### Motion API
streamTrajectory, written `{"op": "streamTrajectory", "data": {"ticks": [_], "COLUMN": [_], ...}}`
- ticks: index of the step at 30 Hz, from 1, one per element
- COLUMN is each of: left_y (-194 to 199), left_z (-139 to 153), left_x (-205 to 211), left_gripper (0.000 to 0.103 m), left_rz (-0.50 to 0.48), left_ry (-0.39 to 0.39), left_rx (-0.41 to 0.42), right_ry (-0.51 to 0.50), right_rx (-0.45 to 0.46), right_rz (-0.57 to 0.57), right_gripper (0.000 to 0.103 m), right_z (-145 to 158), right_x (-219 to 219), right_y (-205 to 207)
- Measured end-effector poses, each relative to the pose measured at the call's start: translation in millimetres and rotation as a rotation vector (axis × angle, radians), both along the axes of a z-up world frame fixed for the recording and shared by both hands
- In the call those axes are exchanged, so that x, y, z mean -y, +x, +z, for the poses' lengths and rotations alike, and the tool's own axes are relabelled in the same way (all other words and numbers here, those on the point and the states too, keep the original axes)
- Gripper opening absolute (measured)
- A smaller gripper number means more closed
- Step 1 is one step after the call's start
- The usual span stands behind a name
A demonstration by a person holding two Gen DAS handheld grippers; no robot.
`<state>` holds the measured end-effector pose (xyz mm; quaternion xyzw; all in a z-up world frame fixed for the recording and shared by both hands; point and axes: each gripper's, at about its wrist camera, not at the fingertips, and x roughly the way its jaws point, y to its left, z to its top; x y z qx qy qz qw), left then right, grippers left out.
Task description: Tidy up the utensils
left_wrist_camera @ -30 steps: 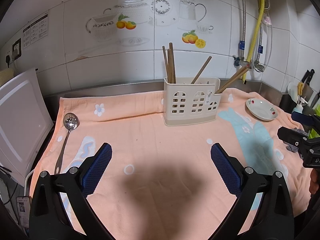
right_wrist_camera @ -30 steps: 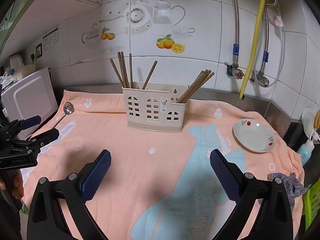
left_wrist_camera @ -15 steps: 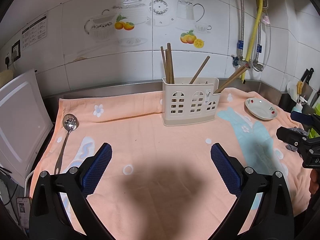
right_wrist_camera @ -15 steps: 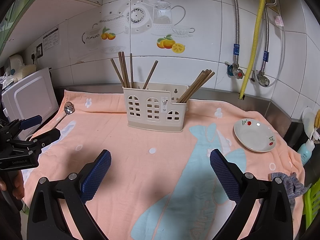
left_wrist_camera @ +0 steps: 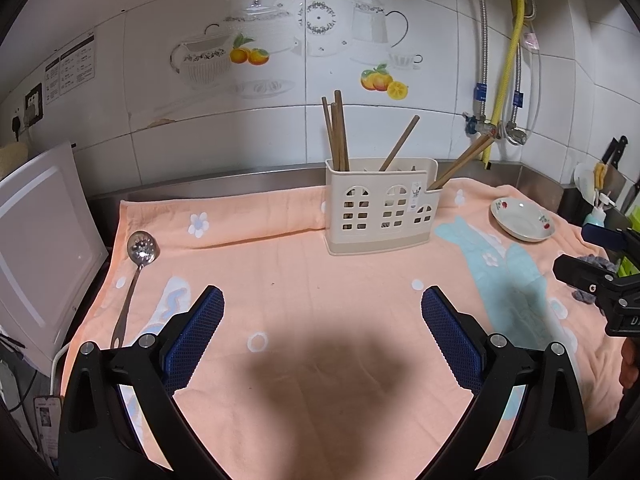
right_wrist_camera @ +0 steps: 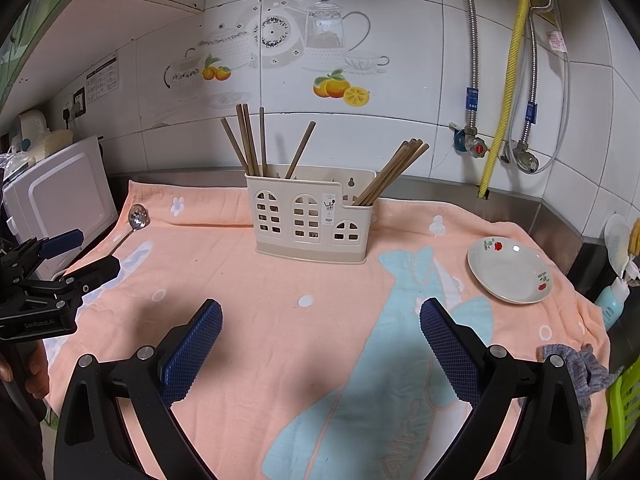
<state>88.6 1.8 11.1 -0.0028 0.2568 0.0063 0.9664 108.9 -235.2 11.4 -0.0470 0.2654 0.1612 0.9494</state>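
At the far left of the left wrist view your slotted spoon point(left_wrist_camera: 141, 249) lies on the peach towel point(left_wrist_camera: 304, 280), bowl toward the wall and handle running down toward the lower left corner, close beside the white appliance point(left_wrist_camera: 36, 240). It looks like the one utensil not yet put away, so you seem to be at the start of a pick. Your left gripper point(left_wrist_camera: 320, 312) hovers at lower center with its fingers spread wide and nothing between them. Further right, in the upper middle, the cream holder point(left_wrist_camera: 380, 208) stands upright with chopsticks point(left_wrist_camera: 338, 136) in its compartments. In the right wrist view your right gripper point(right_wrist_camera: 320, 312) is likewise wide and empty, with the small plate point(right_wrist_camera: 510, 270) at center right. Next, you would likely swing the left gripper to the spoon's handle and close on it low against the cloth.
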Motion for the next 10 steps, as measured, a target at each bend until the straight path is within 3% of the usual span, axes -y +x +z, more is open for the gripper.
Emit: {"op": "streamTrajectory", "data": {"ticks": [10], "left_y": [0.0], "left_z": [1.9], "left_x": [-0.3], "left_gripper": [0.098], "left_rz": [-0.008], "left_ry": [0.002], "left_rx": [0.002], "right_ry": [0.001], "right_rx": [-0.003], "right_rz": [0.003], "right_gripper": [0.096], "right_z": [0.0], "right_x": [-0.8], "right_y": [0.0]}}
